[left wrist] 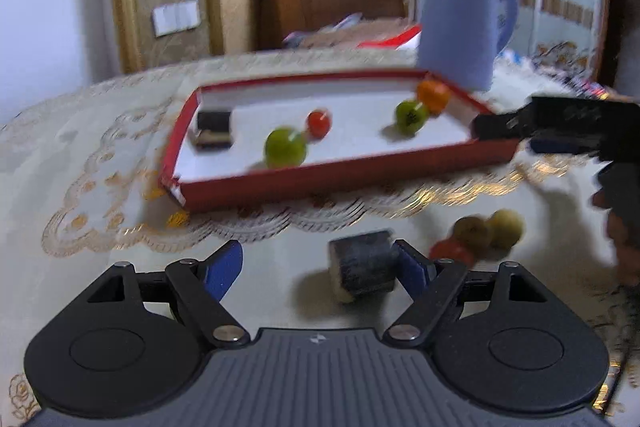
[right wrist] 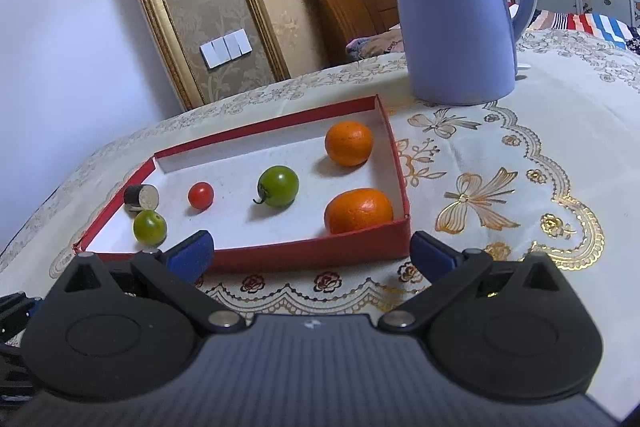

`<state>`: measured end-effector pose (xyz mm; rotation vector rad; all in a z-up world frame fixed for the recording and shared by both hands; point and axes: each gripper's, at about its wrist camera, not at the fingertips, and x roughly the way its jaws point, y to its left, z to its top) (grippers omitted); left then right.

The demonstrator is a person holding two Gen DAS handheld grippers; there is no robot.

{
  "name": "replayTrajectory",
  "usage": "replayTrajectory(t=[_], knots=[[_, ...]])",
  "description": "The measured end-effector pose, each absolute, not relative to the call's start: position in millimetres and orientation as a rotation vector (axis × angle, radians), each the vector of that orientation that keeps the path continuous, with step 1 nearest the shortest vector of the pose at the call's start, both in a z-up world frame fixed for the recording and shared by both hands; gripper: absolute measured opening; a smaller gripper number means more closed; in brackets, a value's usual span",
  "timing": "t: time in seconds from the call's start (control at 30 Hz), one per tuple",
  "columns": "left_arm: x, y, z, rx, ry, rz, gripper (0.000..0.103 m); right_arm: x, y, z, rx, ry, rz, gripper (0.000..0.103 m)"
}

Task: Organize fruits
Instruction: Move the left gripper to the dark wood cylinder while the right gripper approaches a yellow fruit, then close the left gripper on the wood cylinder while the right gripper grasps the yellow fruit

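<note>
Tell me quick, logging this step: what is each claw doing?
Left claw: open, holding nothing; a dark cylinder piece lies between its fingers.
Right claw: open, empty.

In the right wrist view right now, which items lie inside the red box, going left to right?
Dark cut cylinder → small green fruit → red tomato → green tomato. The two oranges overlap in that direction, so they are left out.
</note>
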<state>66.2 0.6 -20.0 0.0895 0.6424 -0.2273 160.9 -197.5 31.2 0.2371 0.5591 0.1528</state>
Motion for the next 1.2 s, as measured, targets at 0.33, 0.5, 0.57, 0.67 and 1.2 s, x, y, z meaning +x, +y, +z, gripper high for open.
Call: replayTrajectory(t=[0.33,0.5,0.57,0.67,1.2], knots=[[68,1,-21,0.095,0.658,-0.236,0.081,155,-204,32,0.272,0.549,0.15,0.103],[70,1,-21,0.087,0.659,-0.226,0.081,144,-203,33,0.227,0.566,0.184,0.103],[70,1,-21,0.089,0.658,-0.226,0.081,131,-204,34,0.197,0.572,0.209,0.103],[70,1,-21,0.087,0.658,-0.225,0.08,108,-203,34,0.124,0.555,0.207,0.103],[74,7,-18,0.077,0.644,-0.168,0.06,111,-153,22,-0.101,0.662,0.324,0.059]])
